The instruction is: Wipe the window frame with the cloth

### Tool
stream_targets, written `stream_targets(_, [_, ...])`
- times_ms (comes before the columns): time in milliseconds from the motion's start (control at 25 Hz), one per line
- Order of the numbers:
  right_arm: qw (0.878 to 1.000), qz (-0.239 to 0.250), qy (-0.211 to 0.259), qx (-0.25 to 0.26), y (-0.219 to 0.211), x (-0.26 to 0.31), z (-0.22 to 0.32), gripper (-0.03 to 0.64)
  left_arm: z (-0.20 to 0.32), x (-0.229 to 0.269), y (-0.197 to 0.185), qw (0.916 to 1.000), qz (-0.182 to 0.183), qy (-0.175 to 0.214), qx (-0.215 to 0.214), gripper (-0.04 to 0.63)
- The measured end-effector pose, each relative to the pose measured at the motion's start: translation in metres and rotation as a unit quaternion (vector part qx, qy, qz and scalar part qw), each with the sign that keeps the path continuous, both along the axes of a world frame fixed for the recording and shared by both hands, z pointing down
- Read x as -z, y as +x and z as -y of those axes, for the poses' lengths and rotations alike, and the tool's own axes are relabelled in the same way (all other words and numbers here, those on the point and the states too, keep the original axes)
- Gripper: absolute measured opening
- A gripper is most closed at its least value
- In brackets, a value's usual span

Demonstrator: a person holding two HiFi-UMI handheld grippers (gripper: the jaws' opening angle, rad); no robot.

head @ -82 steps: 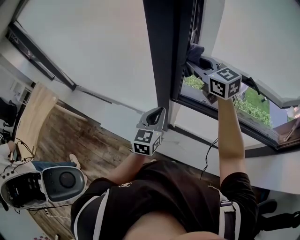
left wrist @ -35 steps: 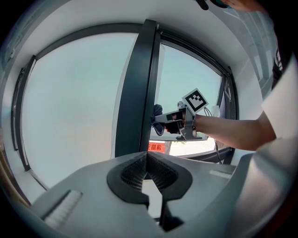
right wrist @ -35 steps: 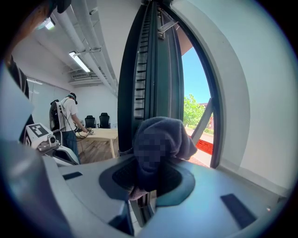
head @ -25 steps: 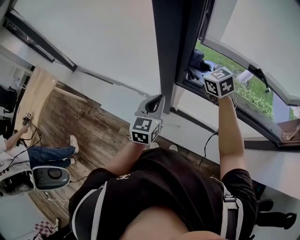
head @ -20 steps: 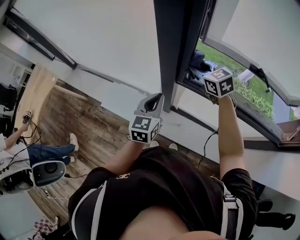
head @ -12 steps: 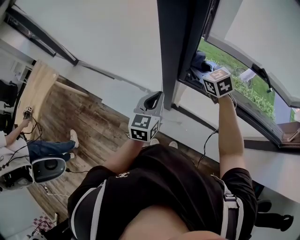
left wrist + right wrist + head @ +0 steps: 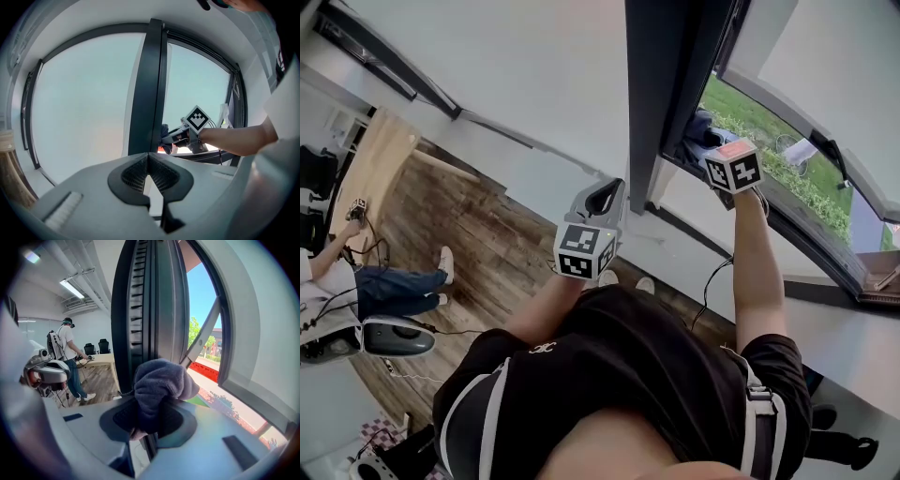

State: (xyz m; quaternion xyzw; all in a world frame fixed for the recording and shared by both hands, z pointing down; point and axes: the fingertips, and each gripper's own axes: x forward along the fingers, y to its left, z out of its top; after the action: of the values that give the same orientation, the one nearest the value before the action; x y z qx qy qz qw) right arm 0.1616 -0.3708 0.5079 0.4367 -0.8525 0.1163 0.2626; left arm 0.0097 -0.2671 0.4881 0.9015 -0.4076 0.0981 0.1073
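Over the last few seconds the right gripper [image 7: 149, 416] has slid down the dark frame [image 7: 661, 84], so the cloth [image 7: 161, 383] now sits near the frame's lower corner. Its jaws are clamped on the grey cloth, which bulges out above them and lies against the upright's inner edge. The left gripper [image 7: 148, 164] is held lower, short of the frame and apart from the right one, its jaws closed together with nothing between them.

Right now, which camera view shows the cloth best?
The right gripper view: the grey cloth fills the centre, bunched between the jaws in front of the dark window frame. The head view shows only a small dark bundle; the left gripper view a distant sliver.
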Motion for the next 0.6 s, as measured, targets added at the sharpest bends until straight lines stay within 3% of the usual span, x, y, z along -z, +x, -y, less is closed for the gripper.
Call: stream_targets(600, [0.998, -0.053, -0.016, 0.011, -0.004, -0.027, -0.001, 0.095, -0.012, -0.002, -0.014, 0.9998, 0.013, -0.001, 0.016, 0.009])
